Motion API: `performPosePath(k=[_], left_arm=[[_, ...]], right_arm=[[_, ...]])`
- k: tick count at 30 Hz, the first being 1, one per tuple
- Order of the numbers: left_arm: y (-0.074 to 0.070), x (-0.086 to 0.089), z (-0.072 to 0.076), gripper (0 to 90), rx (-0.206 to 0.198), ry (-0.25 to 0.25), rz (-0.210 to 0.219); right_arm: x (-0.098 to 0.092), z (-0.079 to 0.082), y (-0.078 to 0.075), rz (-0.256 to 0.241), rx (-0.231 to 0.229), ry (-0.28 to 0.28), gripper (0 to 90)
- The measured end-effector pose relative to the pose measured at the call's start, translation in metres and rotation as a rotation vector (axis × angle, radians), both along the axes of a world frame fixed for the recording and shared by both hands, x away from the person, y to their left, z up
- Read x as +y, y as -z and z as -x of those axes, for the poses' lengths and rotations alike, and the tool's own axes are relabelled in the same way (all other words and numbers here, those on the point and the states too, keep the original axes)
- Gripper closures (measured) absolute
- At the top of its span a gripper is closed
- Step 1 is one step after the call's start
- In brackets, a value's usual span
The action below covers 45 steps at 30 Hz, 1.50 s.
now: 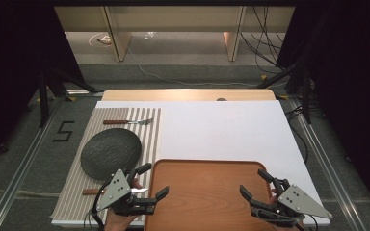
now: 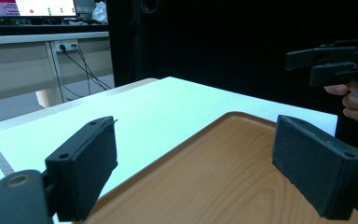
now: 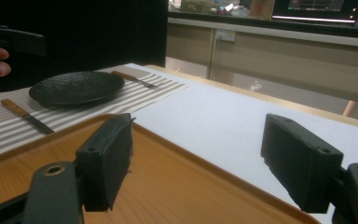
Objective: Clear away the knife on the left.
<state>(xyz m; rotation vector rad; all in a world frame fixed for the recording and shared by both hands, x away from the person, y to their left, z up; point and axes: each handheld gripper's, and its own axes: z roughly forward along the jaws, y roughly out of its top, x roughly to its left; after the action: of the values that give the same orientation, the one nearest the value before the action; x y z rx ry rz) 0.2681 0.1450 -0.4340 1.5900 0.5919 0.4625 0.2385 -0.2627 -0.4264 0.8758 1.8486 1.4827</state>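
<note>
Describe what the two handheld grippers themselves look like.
Both the left gripper and the right gripper are black, with two flat rectangular jaws faced in dark foam-like pads. Each carries a grey three-cornered plate dotted with small holes, and a black cable trails from the left one.

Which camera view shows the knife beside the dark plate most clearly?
The right gripper view: the knife lies whole on the striped placemat, near the dark plate. In the high view, the left gripper covers most of it, leaving the handle end and some blade.

Smooth wood-grain tray (image 1: 207,192); rough matt black plate (image 1: 111,153).
</note>
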Motion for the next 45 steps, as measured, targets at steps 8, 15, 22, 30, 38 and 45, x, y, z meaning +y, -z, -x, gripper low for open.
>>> performPosePath(k=[8, 15, 22, 30, 38, 45], left_arm=[[-0.001, 0.001, 0.0, 13.6, 0.001, 0.003, -0.004], [-0.004, 0.005, -0.001, 14.1, -0.001, 0.004, -0.028], [-0.007, 0.01, -0.003, 14.8, 0.007, 0.013, -0.06], [-0.01, 0.016, -0.007, 14.8, 0.034, 0.03, -0.095], [-0.012, 0.021, -0.009, 14.9, 0.052, 0.036, -0.117], [-0.014, 0.022, -0.012, 14.9, 0.081, 0.043, -0.215]], right_arm=[[0.0, 0.0, 0.0, 0.001, 0.0, -0.001, 26.2], [0.0, 0.0, 0.0, -0.001, 0.0, 0.0, 26.1], [0.0, 0.0, 0.0, 0.001, 0.001, -0.002, 26.1], [0.0, 0.0, 0.0, 0.002, 0.001, -0.002, 26.2], [0.0, 0.0, 0.0, 0.002, 0.002, -0.002, 26.1], [0.0, 0.0, 0.0, 0.001, 0.003, -0.001, 26.2]])
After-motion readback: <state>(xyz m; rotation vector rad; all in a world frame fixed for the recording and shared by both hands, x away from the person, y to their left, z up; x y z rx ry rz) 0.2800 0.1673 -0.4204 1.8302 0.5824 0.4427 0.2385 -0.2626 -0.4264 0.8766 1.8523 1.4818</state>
